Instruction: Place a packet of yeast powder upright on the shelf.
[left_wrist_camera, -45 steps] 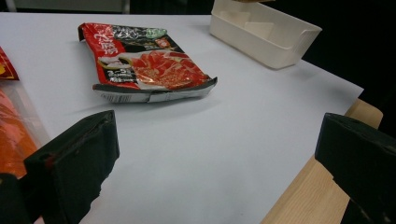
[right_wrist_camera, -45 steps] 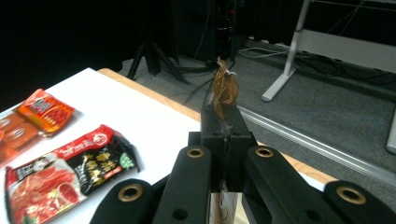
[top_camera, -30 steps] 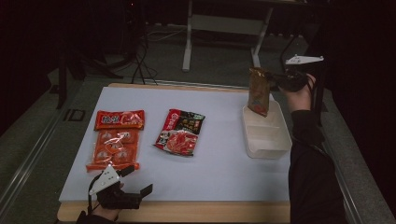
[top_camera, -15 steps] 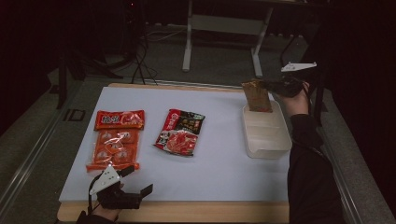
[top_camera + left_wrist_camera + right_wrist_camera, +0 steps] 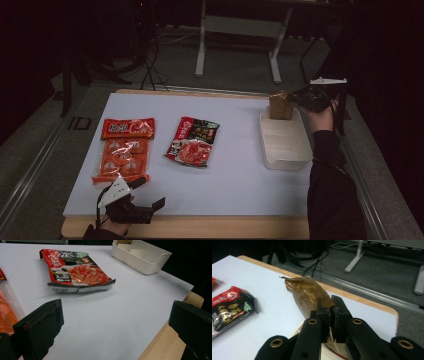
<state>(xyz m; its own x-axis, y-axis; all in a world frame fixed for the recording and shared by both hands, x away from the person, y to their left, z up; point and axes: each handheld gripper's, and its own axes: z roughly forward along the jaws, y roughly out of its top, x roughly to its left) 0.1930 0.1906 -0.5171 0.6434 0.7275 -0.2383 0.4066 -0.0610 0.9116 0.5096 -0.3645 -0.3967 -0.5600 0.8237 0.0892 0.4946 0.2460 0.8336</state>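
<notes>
The right gripper (image 5: 292, 98) is up at the far right of the worktop (image 5: 235, 175). Its jaws are pressed on a brown packet (image 5: 280, 105). In the right gripper view the two black jaws pinch the crinkly edge of the brown packet (image 5: 308, 293), with just a thin gap between them. They have just been opening a tiny bit, but the packet is between them and they have hold of it. The packet stands at the far end of the cream tray (image 5: 285, 145), with its bottom down inside it. The tray has little walls inside that split it into parts.

The left gripper (image 5: 145, 192) rests at the near edge of the worktop, on the left. Its jaws are wide apart and hold nothing. In the left gripper view there is just white worktop (image 5: 120, 312) between them.

A red and black packet (image 5: 193, 141) lies flat in the middle of the worktop, well apart from the tray. It also shows in the left gripper view (image 5: 75, 272), out ahead of the jaws. An orange packet (image 5: 125, 150) lies flat at the left, just past the left gripper.
</notes>
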